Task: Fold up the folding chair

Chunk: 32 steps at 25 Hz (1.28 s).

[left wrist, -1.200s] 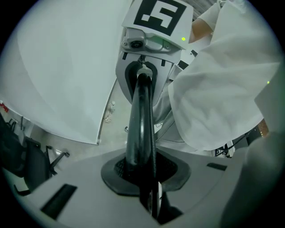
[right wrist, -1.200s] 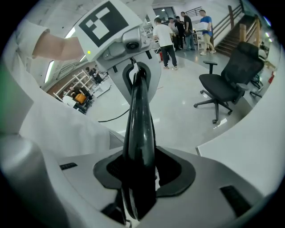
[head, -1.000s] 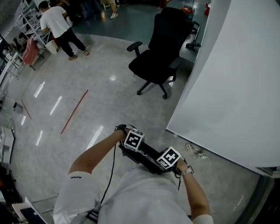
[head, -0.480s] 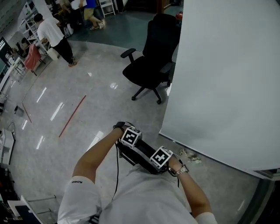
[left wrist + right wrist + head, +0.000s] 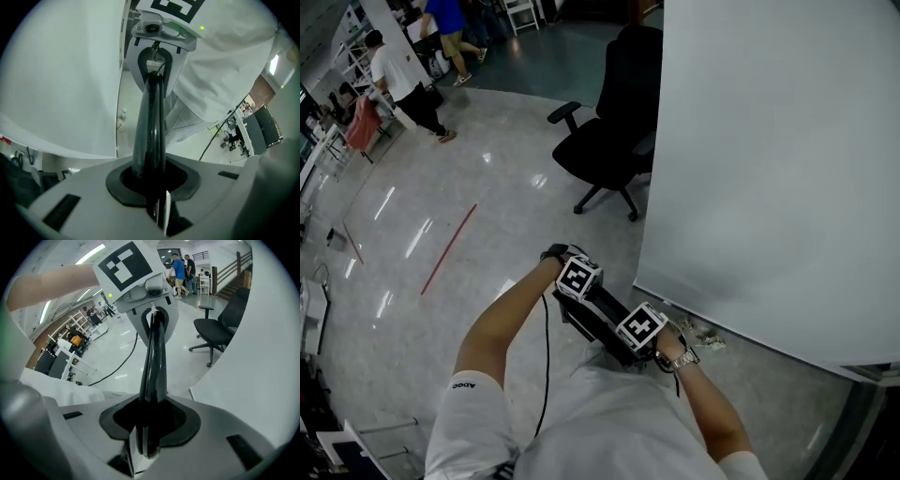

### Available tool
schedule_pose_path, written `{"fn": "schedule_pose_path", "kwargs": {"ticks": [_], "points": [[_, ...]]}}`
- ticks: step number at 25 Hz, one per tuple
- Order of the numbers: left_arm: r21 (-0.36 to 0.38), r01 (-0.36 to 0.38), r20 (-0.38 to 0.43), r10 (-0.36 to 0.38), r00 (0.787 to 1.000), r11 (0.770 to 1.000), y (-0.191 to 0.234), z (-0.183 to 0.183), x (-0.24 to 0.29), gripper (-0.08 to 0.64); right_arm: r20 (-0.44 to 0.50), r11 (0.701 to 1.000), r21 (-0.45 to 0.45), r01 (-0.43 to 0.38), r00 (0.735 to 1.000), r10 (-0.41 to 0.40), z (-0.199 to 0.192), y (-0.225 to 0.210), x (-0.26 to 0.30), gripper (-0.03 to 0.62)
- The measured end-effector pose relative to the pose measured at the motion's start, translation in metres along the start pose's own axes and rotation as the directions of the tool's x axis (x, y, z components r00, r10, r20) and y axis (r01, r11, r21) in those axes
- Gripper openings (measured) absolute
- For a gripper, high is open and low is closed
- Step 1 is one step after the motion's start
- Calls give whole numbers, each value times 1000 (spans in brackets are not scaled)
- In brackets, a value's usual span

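By the torso (image 5: pixel 609 422), wrists (image 5: pixel 547 270) bent down; left tool (image 5: pixel 157 206) and right tool (image 5: pixel 145 441), just tightened, clamp chair frame (image 5: pixel 150 126).

Office chair (image 5: pixel 598 148) beyond folding chair (image 5: pixel 602 317), left of panel (image 5: pixel 769 169).

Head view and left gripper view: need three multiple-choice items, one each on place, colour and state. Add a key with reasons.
1. Where is the black office chair?
A. beside the white panel's left edge
B. on a desk
C. tipped over on a shelf

2. The floor stripe is:
A. yellow
B. red
C. blue

3. The left hand-held gripper is:
A. open and empty
B. shut on a cloth
C. shut on the black bar

Key:
1. A. The head view shows the chair upright against the panel's edge.
2. B. The stripe shows red on the pale floor.
3. C. The gripper's own view shows the bar clamped in its jaws.
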State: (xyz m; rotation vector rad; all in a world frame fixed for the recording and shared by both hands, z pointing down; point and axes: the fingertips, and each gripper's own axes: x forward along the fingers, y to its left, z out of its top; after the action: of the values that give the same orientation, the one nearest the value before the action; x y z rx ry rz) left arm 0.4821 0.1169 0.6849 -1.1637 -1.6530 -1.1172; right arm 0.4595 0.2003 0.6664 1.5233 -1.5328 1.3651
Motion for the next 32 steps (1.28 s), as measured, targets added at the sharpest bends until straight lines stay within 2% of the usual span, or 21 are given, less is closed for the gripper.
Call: {"fn": "schedule_pose_path", "kwargs": {"ticks": [3, 8, 10, 13, 17, 20, 22, 24, 27, 32], "points": [[-51, -11, 2, 11, 1000, 999, 15, -11, -10, 71, -6, 998, -23, 54, 999, -54, 11, -22, -7, 115], [-144, -117, 46, 125, 991, 983, 52, -24, -33, 66, 27, 983, -114, 146, 989, -144, 43, -72, -21, 117], [-157, -102, 57, 113, 992, 982, 63, -27, -28, 66, 18, 984, -107, 145, 989, -144, 45, -86, -22, 119], [-145, -98, 45, 105, 993, 985, 71, -27, -30, 67, 26, 982, -97, 162, 987, -161, 47, -96, -28, 122], [-86, -117, 42, 121, 992, 989, 93, -20, -33, 67, 0, 984, -66, 166, 986, -167, 38, -115, -45, 150], [-78, -138, 42, 141, 989, 987, 116, -22, -36, 67, 65, 969, -24, 247, 967, -245, 40, -131, -72, 149], [-102, -158, 33, 163, 986, 982, 136, -31, -38, 67, 125, 950, 43, 311, 941, -314, 39, -144, -97, 149], [-141, -167, 31, 173, 984, 976, 156, -40, -41, 69, 177, 934, 126, 335, 919, -353, 36, -154, -117, 149], [-182, -159, 34, 168, 985, 970, 175, -50, -39, 69, 220, 934, 207, 290, 917, -333, 23, -148, -118, 149], [-183, -156, 36, 165, 986, 971, 189, -47, -46, 72, 247, 933, 281, 225, 922, -297, -5, -116, -104, 147]]}}
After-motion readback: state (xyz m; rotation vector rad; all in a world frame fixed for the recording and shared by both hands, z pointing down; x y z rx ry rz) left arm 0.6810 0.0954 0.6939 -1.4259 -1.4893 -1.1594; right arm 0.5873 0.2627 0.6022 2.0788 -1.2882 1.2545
